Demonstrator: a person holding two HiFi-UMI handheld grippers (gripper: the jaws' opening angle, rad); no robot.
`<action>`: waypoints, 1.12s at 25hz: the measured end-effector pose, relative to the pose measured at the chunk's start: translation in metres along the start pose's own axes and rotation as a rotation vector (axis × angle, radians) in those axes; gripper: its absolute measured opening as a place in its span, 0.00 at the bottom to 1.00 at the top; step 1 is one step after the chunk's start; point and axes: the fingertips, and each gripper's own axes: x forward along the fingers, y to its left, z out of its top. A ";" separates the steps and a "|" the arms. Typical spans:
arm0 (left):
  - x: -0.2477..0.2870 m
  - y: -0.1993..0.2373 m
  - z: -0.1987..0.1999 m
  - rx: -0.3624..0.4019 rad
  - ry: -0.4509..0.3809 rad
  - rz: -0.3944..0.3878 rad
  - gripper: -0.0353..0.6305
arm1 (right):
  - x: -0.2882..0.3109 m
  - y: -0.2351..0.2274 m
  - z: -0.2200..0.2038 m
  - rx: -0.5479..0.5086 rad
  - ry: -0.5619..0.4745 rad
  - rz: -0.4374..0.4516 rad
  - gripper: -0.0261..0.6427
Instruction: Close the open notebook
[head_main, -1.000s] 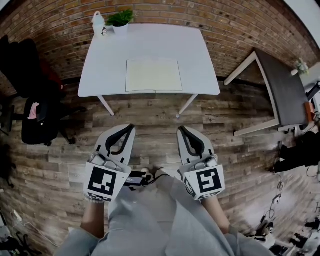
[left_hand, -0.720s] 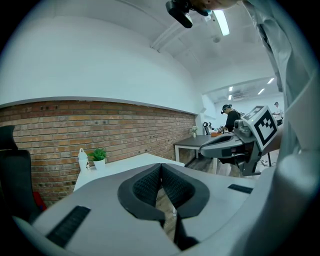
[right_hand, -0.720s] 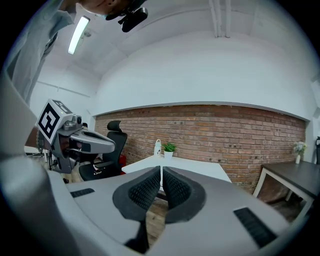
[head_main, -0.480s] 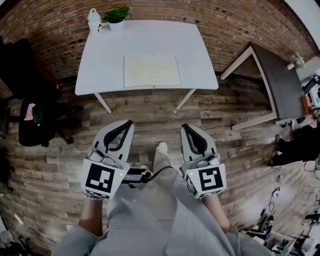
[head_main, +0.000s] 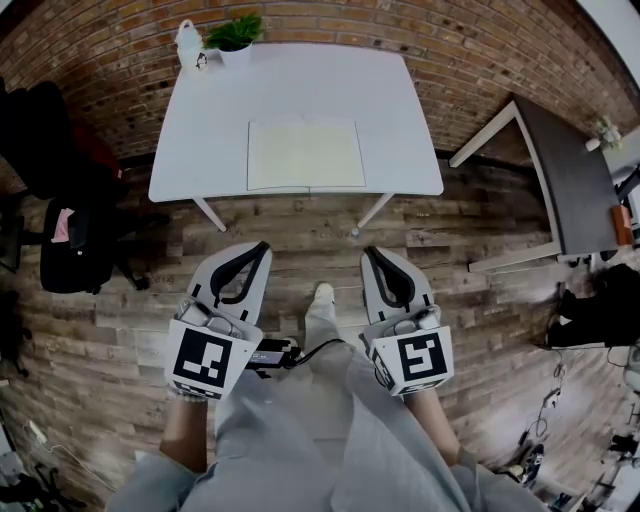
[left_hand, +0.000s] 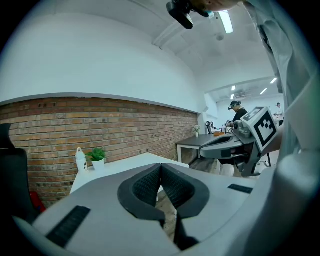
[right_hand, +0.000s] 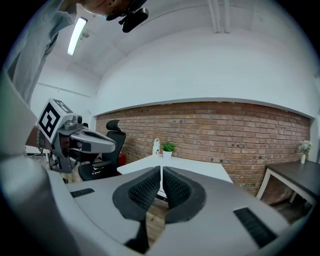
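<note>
Left gripper (head_main: 262, 247) and right gripper (head_main: 368, 253): jaws pressed together, holding nothing (well apart from the open notebook (head_main: 305, 155)).

The shoe (head_main: 322, 293), a second ago low in the frame between the left gripper (head_main: 262, 247) and right gripper (head_main: 370, 252), now sits forward at the frame's centre, with the trouser leg (head_main: 322, 338) stretched behind it. The table (head_main: 200, 150) and notebook (head_main: 305, 155) fill slightly more of the upper frame. The bottle (head_main: 187, 42) and plant (head_main: 236, 32) lie nearer the top edge.
</note>
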 end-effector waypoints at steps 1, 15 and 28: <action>0.006 0.002 0.001 -0.003 0.001 0.004 0.08 | 0.005 -0.005 0.000 0.001 0.001 0.005 0.11; 0.105 0.031 0.015 -0.041 0.048 0.091 0.08 | 0.081 -0.090 0.008 -0.004 0.009 0.105 0.11; 0.184 0.049 0.042 -0.054 0.052 0.182 0.08 | 0.133 -0.158 0.016 -0.016 0.008 0.203 0.11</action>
